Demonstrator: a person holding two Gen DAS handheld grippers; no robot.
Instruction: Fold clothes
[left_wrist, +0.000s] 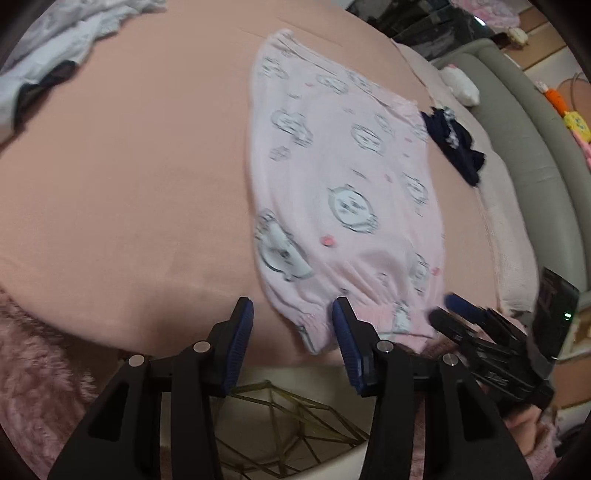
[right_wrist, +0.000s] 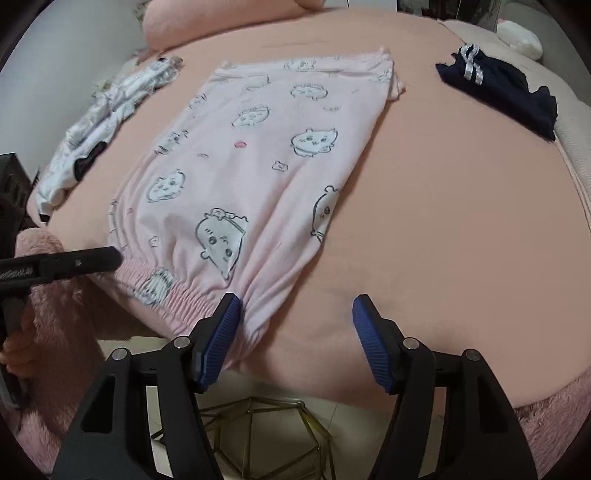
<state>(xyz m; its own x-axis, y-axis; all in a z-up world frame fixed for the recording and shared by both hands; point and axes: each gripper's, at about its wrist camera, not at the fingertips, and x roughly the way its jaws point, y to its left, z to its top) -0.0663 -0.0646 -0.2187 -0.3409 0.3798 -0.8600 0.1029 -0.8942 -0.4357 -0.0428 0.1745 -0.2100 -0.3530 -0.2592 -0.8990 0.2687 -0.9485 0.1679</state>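
Pink pants (right_wrist: 258, 158), cartoon print, are lying flat on the bed (right_wrist: 461, 221), apparently already folded leg over leg, with the elastic waistband (right_wrist: 173, 291) at the near edge and the cuffs at the far end. The waistband is hanging partly over the bed edge.

Left claw (left_wrist: 291, 334) is sitting at the near edge with its jaws apart; its right finger is over the waistband corner and its left finger is over bare sheet. Nothing is being gripped. Right claw (right_wrist: 295, 332) is also standing apart and empty; its left finger is touching or just beside the right corner of the waistband, its right finger over bare sheet.

Risks from here, as a judgement:
- Both claws are straddling the cloth edge rather than the cloth, so closing now may be catching only one layer, or the sheet with it. Lifting would then be dragging the bedding or splitting the layers.
- The elastic is gathered and thick, so a shallow bite could be slipping off mid-fold.
- Uneven grips would be skewing the fold, with the waistband landing crooked on the cuffs.
- The overhanging end could be sliding off the bed toward the gold wire basket (right_wrist: 258, 428) below.
- The navy garment (right_wrist: 502, 92) and white clothes (right_wrist: 103, 122) are lying well apart, so a snag is unlikely.
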